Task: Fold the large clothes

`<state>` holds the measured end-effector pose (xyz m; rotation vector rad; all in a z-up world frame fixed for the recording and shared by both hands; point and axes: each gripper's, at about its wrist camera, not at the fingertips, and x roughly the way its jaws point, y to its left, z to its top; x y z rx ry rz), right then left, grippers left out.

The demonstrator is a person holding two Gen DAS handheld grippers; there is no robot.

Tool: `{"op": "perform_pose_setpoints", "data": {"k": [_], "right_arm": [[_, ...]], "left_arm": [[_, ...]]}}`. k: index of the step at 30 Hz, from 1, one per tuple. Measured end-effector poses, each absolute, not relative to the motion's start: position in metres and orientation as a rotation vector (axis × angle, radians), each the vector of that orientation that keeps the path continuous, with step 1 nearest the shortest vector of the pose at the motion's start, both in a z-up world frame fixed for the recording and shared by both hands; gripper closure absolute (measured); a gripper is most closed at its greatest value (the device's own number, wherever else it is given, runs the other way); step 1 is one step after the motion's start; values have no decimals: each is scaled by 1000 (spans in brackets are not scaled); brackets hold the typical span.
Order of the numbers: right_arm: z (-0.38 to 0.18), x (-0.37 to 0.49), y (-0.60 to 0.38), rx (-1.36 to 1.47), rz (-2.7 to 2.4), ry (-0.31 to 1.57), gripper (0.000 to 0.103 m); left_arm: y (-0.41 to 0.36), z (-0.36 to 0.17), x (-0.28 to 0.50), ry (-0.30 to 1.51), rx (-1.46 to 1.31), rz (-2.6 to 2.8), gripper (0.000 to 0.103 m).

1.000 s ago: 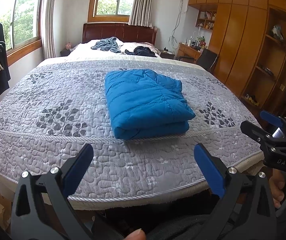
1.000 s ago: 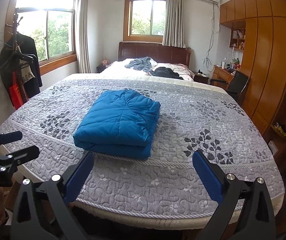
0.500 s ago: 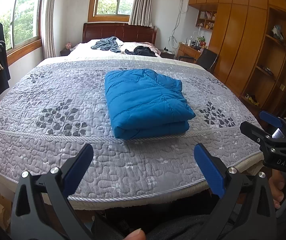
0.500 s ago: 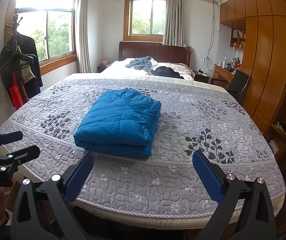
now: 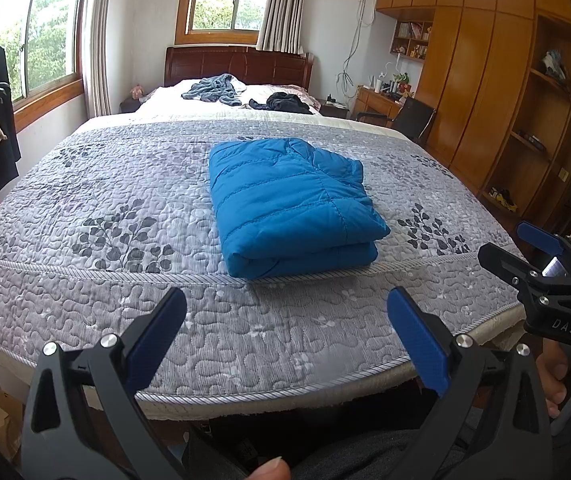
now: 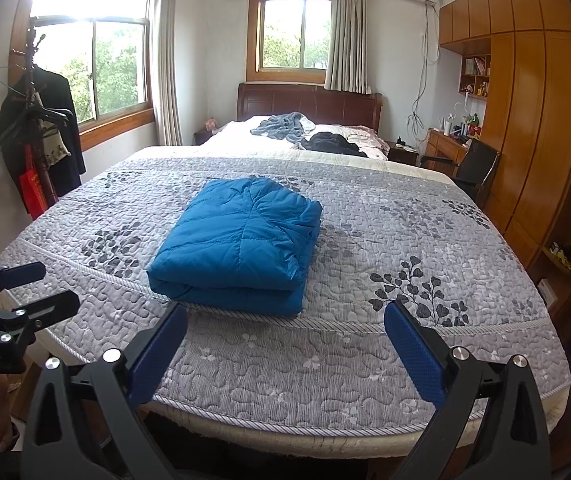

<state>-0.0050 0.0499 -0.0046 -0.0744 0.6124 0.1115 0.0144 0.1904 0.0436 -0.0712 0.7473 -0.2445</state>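
A blue quilted jacket (image 5: 291,208) (image 6: 241,244) lies folded into a thick rectangle on the grey patterned bedspread (image 5: 97,216) (image 6: 385,240), near the foot of the bed. My left gripper (image 5: 285,320) hangs open over the bed's foot edge, short of the jacket, with nothing between its fingers. My right gripper (image 6: 285,332) is also open and empty, held back from the jacket's folded edge. Each gripper appears at the side of the other's view: the right one (image 5: 525,252), the left one (image 6: 25,288).
A grey garment (image 5: 213,89) and a black garment (image 5: 287,102) lie at the head of the bed by the dark headboard (image 6: 309,102). Wooden wardrobes and shelves (image 5: 485,92) line the right wall, with a desk and chair (image 6: 473,160). A coat rack (image 6: 37,136) stands at the left.
Nothing of note: both grippers stay open and held back from the bed, with only a slight drift of the views. The jacket has not moved.
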Motion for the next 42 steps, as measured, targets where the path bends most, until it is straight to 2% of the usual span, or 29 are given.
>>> {"op": "perform_pose_setpoints", "data": {"k": [42], "right_arm": [[-6,-3,51,-78,126,611,4]], "left_arm": [[189,43,12,748,-75,-241,3]]}}
